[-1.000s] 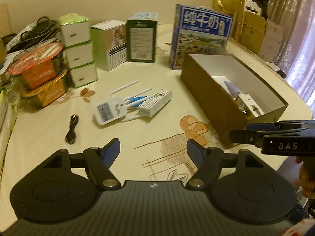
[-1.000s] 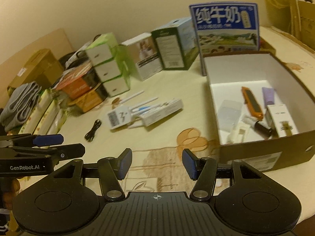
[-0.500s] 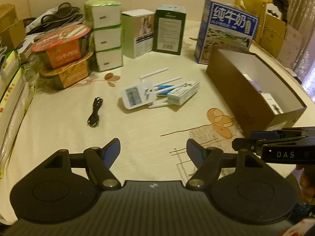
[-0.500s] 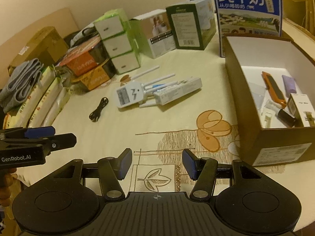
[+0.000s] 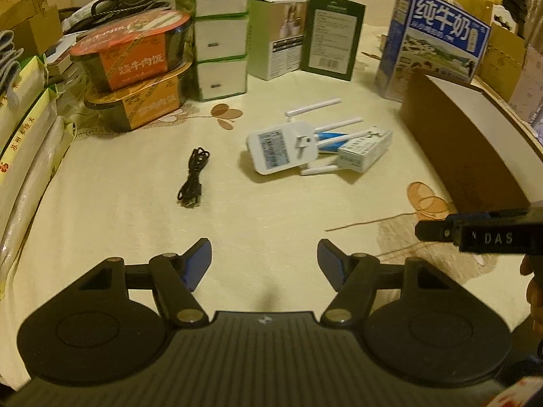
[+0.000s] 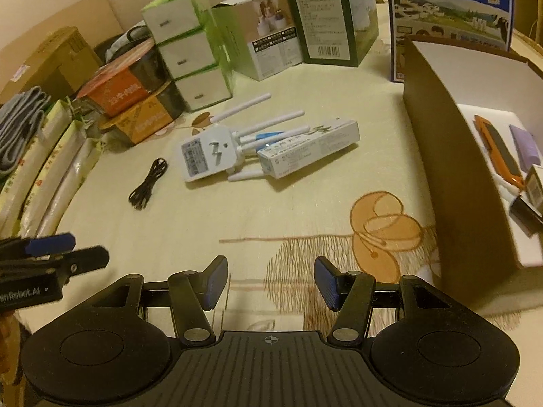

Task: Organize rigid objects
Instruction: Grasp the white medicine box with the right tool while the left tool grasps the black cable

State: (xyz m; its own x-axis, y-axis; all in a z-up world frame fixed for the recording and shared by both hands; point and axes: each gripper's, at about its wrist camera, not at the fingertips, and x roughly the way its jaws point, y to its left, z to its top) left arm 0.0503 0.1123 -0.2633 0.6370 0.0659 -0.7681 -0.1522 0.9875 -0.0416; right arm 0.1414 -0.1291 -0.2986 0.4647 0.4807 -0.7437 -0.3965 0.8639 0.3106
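On the table [image 6: 305, 210], from left to right: a black cable [image 6: 148, 183], a white plug-in router [image 6: 207, 152] with its antennas touching a small white carton [image 6: 307, 149], then an open brown box [image 6: 451, 169]. Inside the box, an orange tool [image 6: 497, 147], a lilac item [image 6: 526, 147] and a dark cylinder [image 6: 527, 213] are seen. Left gripper [image 5: 264, 264] and right gripper [image 6: 269, 283] are held above the table, jaws apart, nothing gripped.
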